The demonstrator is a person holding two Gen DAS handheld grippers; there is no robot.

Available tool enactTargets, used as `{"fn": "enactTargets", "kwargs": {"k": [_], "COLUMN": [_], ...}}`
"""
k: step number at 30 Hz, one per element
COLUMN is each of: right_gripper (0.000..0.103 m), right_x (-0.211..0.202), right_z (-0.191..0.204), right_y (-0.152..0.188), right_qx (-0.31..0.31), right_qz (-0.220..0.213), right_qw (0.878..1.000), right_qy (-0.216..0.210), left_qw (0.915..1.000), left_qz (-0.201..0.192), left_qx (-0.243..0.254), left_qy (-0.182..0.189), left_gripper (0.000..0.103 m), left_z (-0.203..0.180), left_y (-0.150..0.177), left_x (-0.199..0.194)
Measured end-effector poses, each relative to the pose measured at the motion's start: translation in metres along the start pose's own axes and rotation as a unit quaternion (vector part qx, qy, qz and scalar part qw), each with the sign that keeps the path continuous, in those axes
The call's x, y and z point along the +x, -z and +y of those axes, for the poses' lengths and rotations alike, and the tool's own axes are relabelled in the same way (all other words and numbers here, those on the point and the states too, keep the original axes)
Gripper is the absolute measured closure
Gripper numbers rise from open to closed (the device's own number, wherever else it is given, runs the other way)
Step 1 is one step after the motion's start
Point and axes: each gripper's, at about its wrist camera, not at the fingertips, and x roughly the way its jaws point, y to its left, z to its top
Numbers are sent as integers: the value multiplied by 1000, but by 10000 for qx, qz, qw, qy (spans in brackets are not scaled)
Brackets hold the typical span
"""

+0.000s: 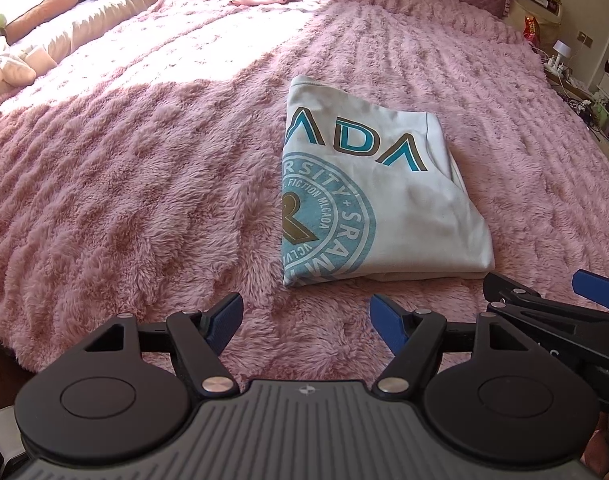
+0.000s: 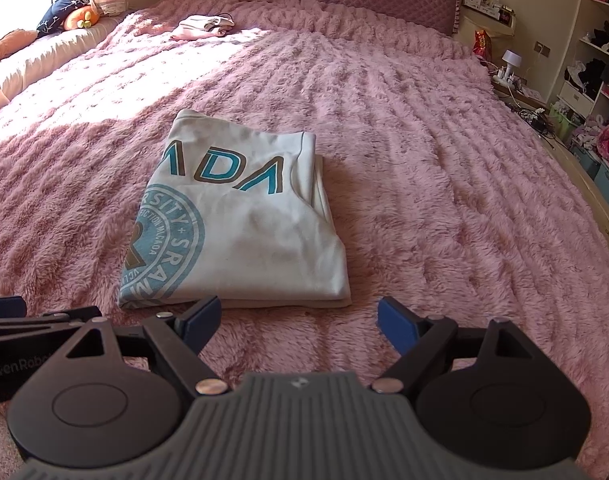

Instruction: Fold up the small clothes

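My left claw hangs apart and empty over the pink blanket, just short of the shirt. The shirt already lies folded into a neat packet, so this one looks finished. My right claw is apart too, holding nothing.

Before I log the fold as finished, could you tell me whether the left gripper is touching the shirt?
Apart. The left wrist view shows pink blanket between the open left gripper and the shirt.

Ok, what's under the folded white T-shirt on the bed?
The folded white T-shirt lies directly on the fluffy pink blanket. At its near edge, folded layers of the same shirt show underneath. Anything tucked between or beneath those layers is covered.
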Motion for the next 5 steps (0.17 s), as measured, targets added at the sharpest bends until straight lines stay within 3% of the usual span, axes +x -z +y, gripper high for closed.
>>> {"fn": "enactTargets", "kwargs": {"k": [5], "right_gripper": [22], "right_x": [1], "right_z": [1], "right_y": [0], "right_qx": [-60], "right_qz": [11], "right_qw": [10000], "right_qy": [19], "left_qw": [9998], "left_qz": [157], "left_qx": [-87], "left_qy": [-51], "left_gripper": [18], "left_z": [1], "left_y": [-2], "left_x": [4]}}
